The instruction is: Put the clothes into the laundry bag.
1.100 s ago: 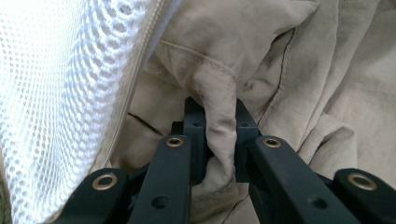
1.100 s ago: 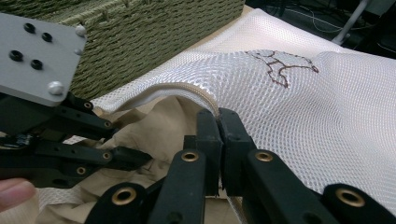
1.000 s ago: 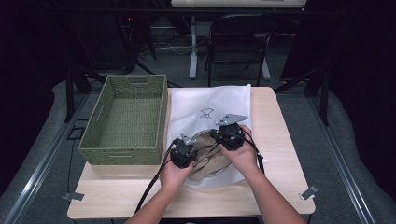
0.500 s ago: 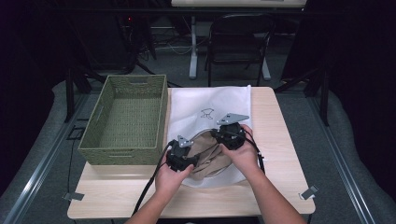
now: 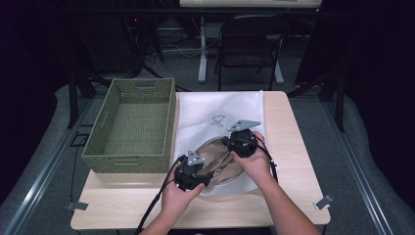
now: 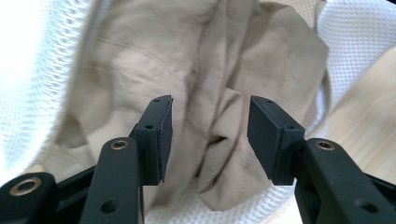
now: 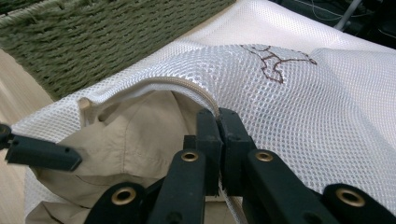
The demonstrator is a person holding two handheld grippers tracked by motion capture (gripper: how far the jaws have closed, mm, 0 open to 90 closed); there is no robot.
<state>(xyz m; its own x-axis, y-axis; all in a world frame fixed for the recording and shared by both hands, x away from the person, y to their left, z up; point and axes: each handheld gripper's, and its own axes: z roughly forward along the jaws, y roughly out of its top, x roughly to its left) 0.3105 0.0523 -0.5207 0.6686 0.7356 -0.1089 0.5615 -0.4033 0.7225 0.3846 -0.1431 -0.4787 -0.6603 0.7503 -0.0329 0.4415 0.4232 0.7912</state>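
Observation:
A white mesh laundry bag (image 5: pixel 220 110) lies on the table, its zipped mouth toward the person. A beige garment (image 5: pixel 215 156) sits half inside that mouth. My right gripper (image 5: pixel 232 144) is shut on the bag's zipper edge (image 7: pixel 187 88) and holds it lifted above the garment (image 7: pixel 135 135). My left gripper (image 5: pixel 201 175) hovers at the near end of the garment (image 6: pixel 205 60). The left gripper (image 6: pixel 209 130) has just been opening its jaws; its pads (image 6: pixel 163 135) stand apart with nothing pressed between them, the cloth lying beyond them.
A green woven basket (image 5: pixel 98 142) stands empty to the left of the bag, close to it (image 7: pixel 107 32). Bare wood (image 5: pixel 288 147) shows to the right of the bag and along the front edge. A folding chair (image 5: pixel 249 44) stands beyond the table.
The left gripper's jaws have opened and let go of the beige garment, and the hand has drawn back toward the person. The right gripper has kept still on the bag's edge.

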